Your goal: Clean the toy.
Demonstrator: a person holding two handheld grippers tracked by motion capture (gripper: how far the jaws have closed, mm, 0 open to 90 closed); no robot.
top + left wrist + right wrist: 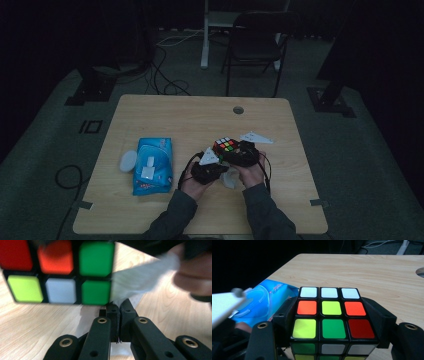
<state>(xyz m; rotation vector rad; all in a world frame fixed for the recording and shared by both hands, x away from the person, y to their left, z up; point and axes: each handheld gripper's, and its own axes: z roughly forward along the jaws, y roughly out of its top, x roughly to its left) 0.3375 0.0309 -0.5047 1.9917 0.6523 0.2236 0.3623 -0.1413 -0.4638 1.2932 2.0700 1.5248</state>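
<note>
While you hold both tools near the table's [150,107] 6 o'clock edge, your right gripper [332,322] is clamped on the puzzle cube [331,315], one jaw on each side face, its white row at the cube's 12 o'clock. Your left gripper [119,307] is clenched on the corner of a white wipe [142,277], which lies against the cube at its 3 o'clock side in the left gripper view. At 9 o'clock from your hands, the blue wipes pack [153,166] lies flat, a round white lid [127,161] just beside it.
</note>
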